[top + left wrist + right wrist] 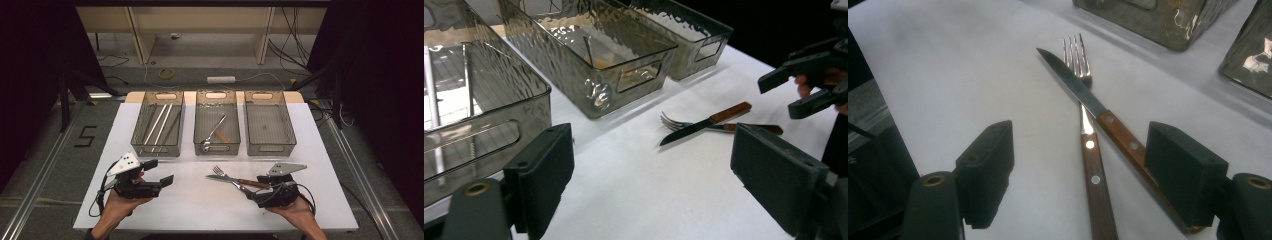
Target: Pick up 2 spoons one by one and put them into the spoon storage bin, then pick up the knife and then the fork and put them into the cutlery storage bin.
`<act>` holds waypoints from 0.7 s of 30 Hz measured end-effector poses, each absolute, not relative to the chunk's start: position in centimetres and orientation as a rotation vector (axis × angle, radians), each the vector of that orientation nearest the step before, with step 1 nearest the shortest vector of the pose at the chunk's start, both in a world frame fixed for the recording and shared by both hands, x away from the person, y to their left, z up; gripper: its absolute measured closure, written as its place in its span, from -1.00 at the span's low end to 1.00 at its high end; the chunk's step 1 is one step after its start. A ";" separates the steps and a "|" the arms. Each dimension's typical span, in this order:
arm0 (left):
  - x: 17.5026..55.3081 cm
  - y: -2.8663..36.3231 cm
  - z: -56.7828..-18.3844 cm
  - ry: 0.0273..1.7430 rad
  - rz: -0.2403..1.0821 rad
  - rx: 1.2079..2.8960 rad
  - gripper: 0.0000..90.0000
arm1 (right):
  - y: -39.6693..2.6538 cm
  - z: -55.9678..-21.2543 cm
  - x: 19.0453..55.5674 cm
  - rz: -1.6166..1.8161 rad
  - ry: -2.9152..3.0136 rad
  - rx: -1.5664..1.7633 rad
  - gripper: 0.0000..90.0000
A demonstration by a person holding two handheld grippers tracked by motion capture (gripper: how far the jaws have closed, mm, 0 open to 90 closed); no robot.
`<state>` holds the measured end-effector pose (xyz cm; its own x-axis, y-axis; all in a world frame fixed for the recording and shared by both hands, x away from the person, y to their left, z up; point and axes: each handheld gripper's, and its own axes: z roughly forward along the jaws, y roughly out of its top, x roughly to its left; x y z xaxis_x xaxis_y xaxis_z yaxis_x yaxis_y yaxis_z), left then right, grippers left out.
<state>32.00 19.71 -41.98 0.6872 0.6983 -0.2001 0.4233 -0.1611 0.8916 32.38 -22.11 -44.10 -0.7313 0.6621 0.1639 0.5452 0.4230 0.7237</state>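
Wood-handled knife (1098, 107) and fork (1089, 150) lie crossed between the spread jaws of the right gripper (1080, 175), left gripper (649, 185) idle and open; next, close on one handle.

I hold a black two-jaw left gripper (166, 181), topped by a grey three-cornered plate, in my left hand (120, 201). My forearm comes in from the lower left edge of the high view. Its jaws stand wide apart and point to my right, level and low. My right hand (295, 212) holds the matching black right gripper (246, 191), aimed left toward the other one. Its two flat black pads (1182, 170) are spread wide, gripping nothing. A cable trails from each gripper.
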 end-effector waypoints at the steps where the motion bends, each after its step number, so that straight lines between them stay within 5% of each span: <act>1: 31.9 19.7 -42.0 0.890 0.325 1.804 -0.62 | -22.1 -44.1 32.4 1.192 2.527 1.077 -0.35; 21: 31.4 20.1 -42.5 0.909 0.342 1.799 -0.62 | -21.8 -43.6 34.7 0.990 2.659 0.986 -0.26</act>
